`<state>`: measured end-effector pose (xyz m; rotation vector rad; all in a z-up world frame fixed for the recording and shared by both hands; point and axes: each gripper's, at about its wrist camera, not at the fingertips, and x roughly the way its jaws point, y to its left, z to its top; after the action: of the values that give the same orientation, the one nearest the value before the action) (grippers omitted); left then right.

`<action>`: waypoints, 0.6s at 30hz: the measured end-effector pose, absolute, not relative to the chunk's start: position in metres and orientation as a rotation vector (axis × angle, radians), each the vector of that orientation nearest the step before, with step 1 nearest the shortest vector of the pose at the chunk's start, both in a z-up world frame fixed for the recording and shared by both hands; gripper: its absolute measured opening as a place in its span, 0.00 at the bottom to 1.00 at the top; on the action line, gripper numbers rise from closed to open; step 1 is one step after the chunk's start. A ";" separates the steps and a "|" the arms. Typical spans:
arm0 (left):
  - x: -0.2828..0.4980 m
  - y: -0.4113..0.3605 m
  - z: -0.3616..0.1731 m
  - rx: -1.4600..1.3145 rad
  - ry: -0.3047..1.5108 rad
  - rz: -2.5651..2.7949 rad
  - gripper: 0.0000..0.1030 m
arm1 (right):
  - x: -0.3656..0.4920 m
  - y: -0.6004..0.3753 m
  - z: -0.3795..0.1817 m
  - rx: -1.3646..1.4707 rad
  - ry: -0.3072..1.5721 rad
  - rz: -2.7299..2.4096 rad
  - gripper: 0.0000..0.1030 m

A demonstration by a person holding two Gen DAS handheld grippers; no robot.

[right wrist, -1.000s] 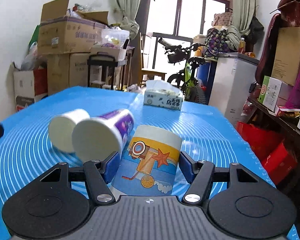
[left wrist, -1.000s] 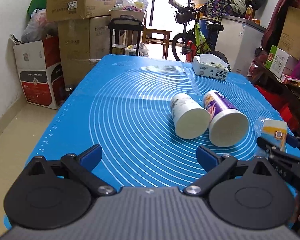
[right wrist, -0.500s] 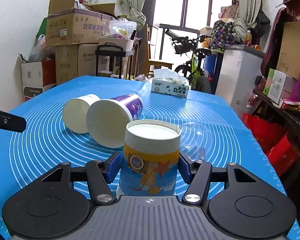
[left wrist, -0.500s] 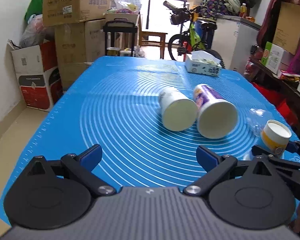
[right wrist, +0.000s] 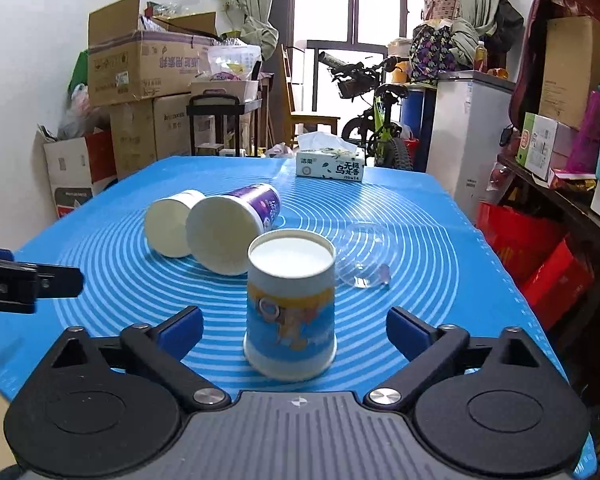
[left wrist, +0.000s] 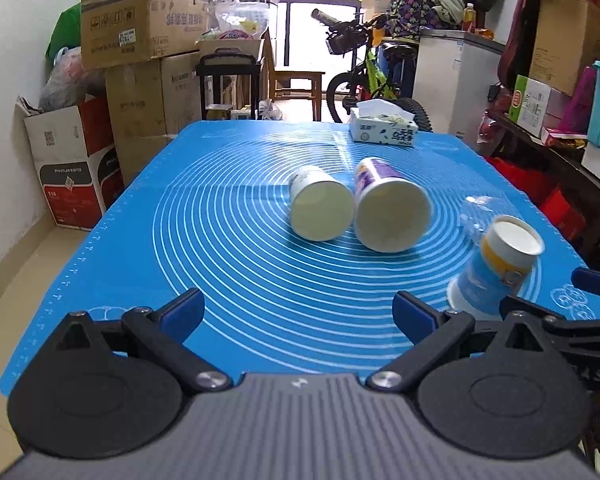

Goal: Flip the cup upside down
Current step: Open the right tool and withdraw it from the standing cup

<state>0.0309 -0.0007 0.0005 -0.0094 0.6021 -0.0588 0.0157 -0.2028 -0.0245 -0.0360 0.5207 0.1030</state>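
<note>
**Q:** Where's the cup sitting relative to your fingers right now?

**A:** In your right wrist view, the printed cup (right wrist: 290, 308) stands upside down on the blue mat (right wrist: 420, 280), flat base facing up, wide rim down on the tabletop. It sits between the two blue pads of your right gripper (right wrist: 294, 330), roughly centred, with a clear gap on each side. So your right fingers (right wrist: 182, 326) are spread apart and not touching it. The cup is standing free.

**Q:** And your left one?

**A:** Your left gripper (left wrist: 298, 310) is spread wide too, with nothing between its fingers (left wrist: 182, 310), only mat. From that view the same cup (left wrist: 496, 266) is off to the right of the right-hand pad, beside it and a bit ahead.

**Q:** What else is ahead of the fingers?

**A:** Two cups lying on their sides, touching each other: a white cup (right wrist: 172, 226) and a purple cup (right wrist: 230, 232), both ahead of your right fingers and to the left of the printed one. A clear plastic lid (right wrist: 364, 256) lies just ahead-right of the upturned cup. A tissue pack (right wrist: 330, 164) sits well beyond, near the far edge.
</note>
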 end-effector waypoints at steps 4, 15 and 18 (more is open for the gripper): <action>0.015 -0.010 0.003 -0.011 0.595 -0.059 0.96 | -0.007 -0.212 -0.019 -0.014 0.536 0.097 1.00; -0.022 -0.027 -0.003 0.020 0.597 -0.072 0.96 | -0.051 -0.230 -0.011 0.029 0.562 0.071 1.00; -0.027 -0.028 -0.004 0.029 0.598 -0.071 0.96 | -0.057 -0.230 -0.012 0.036 0.566 0.073 1.00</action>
<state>-0.0271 -0.0279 -0.0045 0.0287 0.5976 -0.0713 -0.0569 -0.2304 -0.0116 0.0361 0.5657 0.0725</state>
